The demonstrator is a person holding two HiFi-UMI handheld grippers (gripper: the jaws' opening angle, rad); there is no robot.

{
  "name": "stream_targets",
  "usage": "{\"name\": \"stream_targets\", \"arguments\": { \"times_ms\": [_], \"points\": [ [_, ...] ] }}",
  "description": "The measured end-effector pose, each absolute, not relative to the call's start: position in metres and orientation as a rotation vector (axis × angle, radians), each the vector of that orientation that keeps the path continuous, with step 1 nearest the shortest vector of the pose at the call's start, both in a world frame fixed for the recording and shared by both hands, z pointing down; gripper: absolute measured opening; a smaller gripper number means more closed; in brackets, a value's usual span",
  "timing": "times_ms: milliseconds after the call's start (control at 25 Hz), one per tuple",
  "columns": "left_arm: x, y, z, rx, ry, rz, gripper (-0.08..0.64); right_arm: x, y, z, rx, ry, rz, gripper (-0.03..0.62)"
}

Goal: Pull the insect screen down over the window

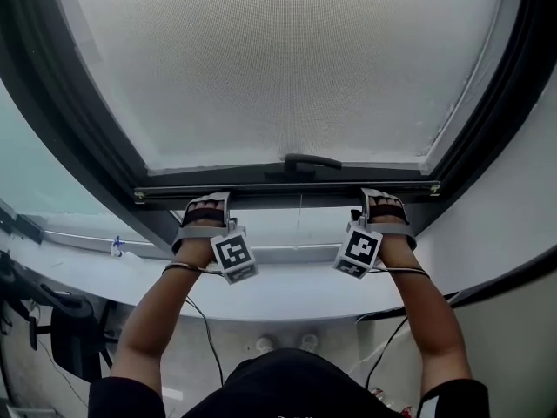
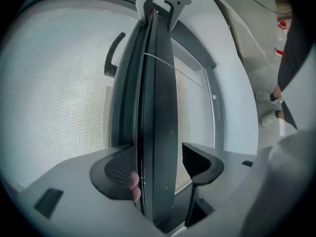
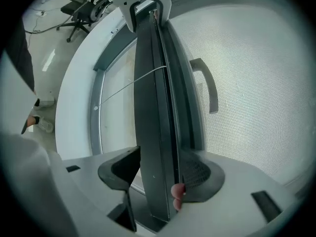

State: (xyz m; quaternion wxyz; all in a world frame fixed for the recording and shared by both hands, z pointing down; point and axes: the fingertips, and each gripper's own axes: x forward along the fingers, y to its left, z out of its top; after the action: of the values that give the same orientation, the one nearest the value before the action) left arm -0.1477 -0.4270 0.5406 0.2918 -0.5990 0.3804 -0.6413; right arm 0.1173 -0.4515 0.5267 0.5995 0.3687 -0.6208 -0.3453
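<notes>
The grey mesh insect screen (image 1: 287, 68) covers most of the window. Its dark bottom bar (image 1: 287, 192) lies level above the sill, with a black handle (image 1: 301, 161) at its middle. My left gripper (image 1: 207, 205) straddles the bar (image 2: 155, 132): the left pad (image 2: 116, 174) touches it, while the right pad (image 2: 202, 163) stands a small gap off. My right gripper (image 1: 383, 203) holds the bar (image 3: 155, 132) between both pads, the near one (image 3: 121, 169) against its edge. A thin cord (image 2: 173, 69) hangs from the bar.
The dark window frame (image 1: 70, 120) curves round the screen. Below it runs a white sill (image 1: 278, 290), with cables (image 1: 202, 320) hanging from both grippers. An office chair (image 3: 81, 9) stands on the floor, and shoes (image 2: 269, 107) show near the wall.
</notes>
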Motion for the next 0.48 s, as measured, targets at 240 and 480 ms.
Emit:
{"name": "stream_targets", "arguments": {
  "times_ms": [240, 480],
  "points": [
    [-0.146, -0.427, 0.541, -1.624, 1.044, -1.683, 0.304, 0.117, -0.451, 0.527, 0.869, -1.447, -0.794, 0.255],
    [-0.147, -0.437, 0.541, -1.545, 1.081, -1.653, 0.296, 0.117, -0.459, 0.524, 0.882, -1.423, -0.806, 0.253]
  ]
}}
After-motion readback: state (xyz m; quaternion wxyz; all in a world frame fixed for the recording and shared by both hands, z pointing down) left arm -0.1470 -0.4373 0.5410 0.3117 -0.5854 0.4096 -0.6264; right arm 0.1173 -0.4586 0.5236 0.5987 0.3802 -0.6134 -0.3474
